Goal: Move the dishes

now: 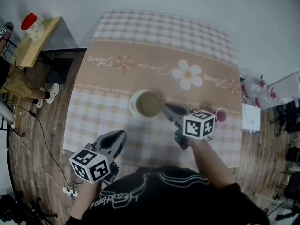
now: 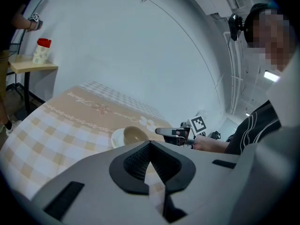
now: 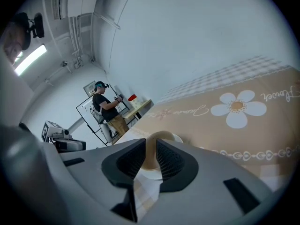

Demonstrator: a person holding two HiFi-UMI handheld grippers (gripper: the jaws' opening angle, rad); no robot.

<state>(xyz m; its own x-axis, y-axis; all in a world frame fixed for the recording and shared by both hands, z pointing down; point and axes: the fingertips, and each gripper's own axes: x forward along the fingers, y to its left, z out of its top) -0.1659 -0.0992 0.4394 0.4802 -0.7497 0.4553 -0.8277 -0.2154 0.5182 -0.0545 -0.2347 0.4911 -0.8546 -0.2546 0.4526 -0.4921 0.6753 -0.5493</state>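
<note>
**Right gripper on the bowl's rim, nothing carried yet**

The right gripper (image 3: 151,145) has its jaws drawn close. The tan wall of the bowl (image 1: 149,105) fills the narrow gap between them, so the bowl looks pinched by its rim. The left gripper (image 2: 150,146) hangs over the near edge of the worktop (image 1: 105,118), jaws pressed together on nothing. The bowl, white outside and tan within, stands at the middle of the checked cloth and seems not to be lifted. A small pink cup (image 1: 221,115) stands near the right edge, just beyond the right gripper's marker cube. I judge the move to be at its start. The grasp is made or nearly so, all the carrying is to come, and no set place for the dishes is in sight.
</note>
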